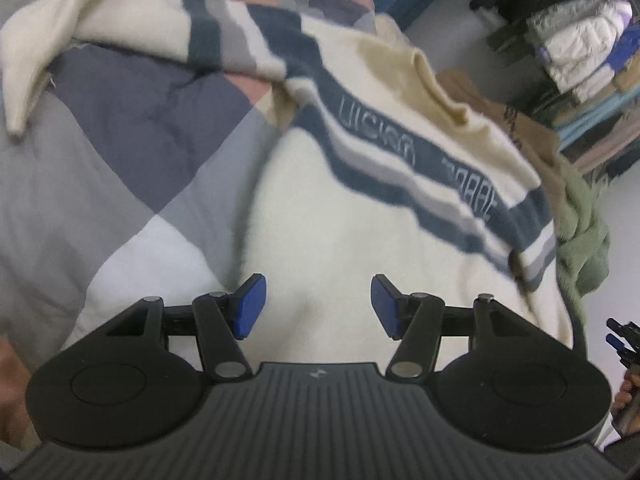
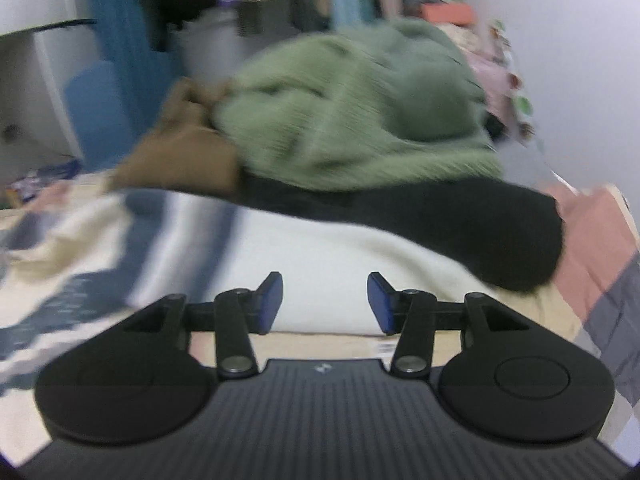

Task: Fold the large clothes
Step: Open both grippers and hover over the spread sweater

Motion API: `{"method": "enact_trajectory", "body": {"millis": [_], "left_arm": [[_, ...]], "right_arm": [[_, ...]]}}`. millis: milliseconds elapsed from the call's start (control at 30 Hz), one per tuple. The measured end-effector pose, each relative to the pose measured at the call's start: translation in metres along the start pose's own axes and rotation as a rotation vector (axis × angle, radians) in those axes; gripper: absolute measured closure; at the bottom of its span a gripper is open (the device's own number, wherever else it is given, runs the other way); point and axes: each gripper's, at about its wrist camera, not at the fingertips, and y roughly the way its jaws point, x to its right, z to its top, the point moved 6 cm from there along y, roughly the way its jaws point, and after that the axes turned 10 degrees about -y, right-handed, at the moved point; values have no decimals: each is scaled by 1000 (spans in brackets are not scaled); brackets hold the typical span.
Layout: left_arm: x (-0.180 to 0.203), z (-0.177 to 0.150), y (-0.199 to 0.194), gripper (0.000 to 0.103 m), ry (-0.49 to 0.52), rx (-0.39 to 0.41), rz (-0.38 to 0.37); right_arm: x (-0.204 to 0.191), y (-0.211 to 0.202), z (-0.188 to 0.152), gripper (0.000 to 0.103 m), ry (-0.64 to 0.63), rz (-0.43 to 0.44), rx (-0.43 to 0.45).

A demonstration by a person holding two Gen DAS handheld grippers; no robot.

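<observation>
The cream sweater (image 1: 340, 208) lies spread on the bed over a patchwork quilt (image 1: 132, 152), its striped chest band running diagonally from upper left to lower right in the left wrist view. One sleeve (image 1: 48, 52) trails to the upper left, well apart from the body. The left tool (image 1: 318, 306) hangs directly above the sweater's plain lower body, jaws apart, nothing between them. The right tool (image 2: 325, 304) is likewise open and empty, poised over the sweater's near edge (image 2: 320, 260); this view is blurred. A green knit (image 2: 360, 112), a brown garment (image 2: 180, 148) and a black garment (image 2: 480, 224) are piled just beyond. Judgement: the left tool is nearer the trailing sleeve, the likely next grasp.
</observation>
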Motion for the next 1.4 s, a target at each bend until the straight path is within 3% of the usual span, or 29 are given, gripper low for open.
{"method": "enact_trajectory", "body": {"millis": [200, 333, 567, 833, 1133, 1233, 1400], "left_arm": [[26, -1, -21, 40, 36, 39, -88], [30, -7, -32, 39, 68, 67, -115], [-1, -7, -30, 39, 19, 70, -110], [-22, 2, -21, 39, -64, 57, -144], [-34, 3, -4, 39, -148, 25, -147], [-40, 4, 0, 40, -170, 35, -116], [-45, 5, 4, 39, -189, 45, -85]], "right_arm": [[-114, -69, 33, 54, -63, 190, 58], [-190, -95, 34, 54, -55, 327, 54], [-295, -102, -31, 54, -107, 484, -9], [-360, -94, -127, 54, -281, 588, -115], [-412, -97, -182, 54, -436, 775, -172], [-427, -101, -195, 37, -495, 800, -169], [-447, -107, -208, 35, -636, 812, -136]]}}
